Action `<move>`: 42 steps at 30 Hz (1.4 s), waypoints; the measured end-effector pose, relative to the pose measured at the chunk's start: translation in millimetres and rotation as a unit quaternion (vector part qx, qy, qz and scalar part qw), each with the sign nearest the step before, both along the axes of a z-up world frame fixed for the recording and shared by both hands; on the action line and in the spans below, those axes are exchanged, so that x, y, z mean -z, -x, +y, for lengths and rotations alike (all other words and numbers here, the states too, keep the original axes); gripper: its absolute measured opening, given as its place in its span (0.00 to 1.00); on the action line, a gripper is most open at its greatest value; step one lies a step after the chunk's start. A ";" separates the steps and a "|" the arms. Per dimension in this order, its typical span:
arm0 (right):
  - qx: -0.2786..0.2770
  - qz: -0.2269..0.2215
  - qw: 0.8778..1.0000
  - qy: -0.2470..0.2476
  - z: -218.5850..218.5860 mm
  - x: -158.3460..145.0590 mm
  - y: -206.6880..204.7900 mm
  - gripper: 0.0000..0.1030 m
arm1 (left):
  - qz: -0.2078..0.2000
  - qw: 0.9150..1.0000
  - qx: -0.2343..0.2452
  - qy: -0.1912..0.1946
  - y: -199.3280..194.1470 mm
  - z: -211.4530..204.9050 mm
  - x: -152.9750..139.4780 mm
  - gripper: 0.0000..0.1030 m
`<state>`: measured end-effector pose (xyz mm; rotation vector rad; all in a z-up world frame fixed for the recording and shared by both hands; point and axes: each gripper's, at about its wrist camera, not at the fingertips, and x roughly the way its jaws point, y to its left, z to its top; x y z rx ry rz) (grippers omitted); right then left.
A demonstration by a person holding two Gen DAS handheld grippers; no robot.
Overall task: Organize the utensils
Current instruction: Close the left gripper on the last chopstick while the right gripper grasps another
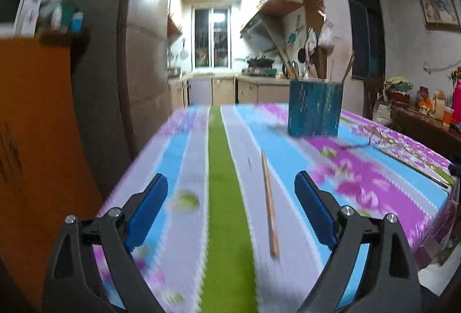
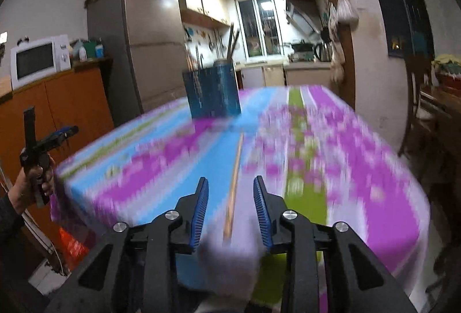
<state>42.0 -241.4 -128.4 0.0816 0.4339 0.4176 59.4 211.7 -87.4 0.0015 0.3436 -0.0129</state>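
A wooden chopstick [image 1: 268,203] lies on the striped floral tablecloth [image 1: 224,197], between the fingers of my open left gripper [image 1: 230,183], which hovers over the near table edge. A blue utensil holder [image 1: 314,108] with several sticks in it stands at the far side of the table. In the right wrist view another chopstick [image 2: 234,183] lies lengthwise on the cloth [image 2: 360,169], between the fingers of my open right gripper [image 2: 230,186]. The holder [image 2: 212,94] stands beyond it. The left gripper [image 2: 49,140] shows at far left, held in a hand.
A second thin stick [image 1: 412,166] lies near the table's right edge. An orange cabinet [image 1: 34,140] stands left of the table, with a microwave [image 2: 39,61] on it. A dark sideboard [image 1: 426,123] with jars is at the right. The kitchen lies beyond.
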 end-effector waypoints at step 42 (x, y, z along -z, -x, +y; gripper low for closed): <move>0.031 -0.042 0.997 0.056 31.8 20.6 6.2 0.11 | 0.023 0.999 0.043 -0.004 8.9 -36.1 69.2 0.24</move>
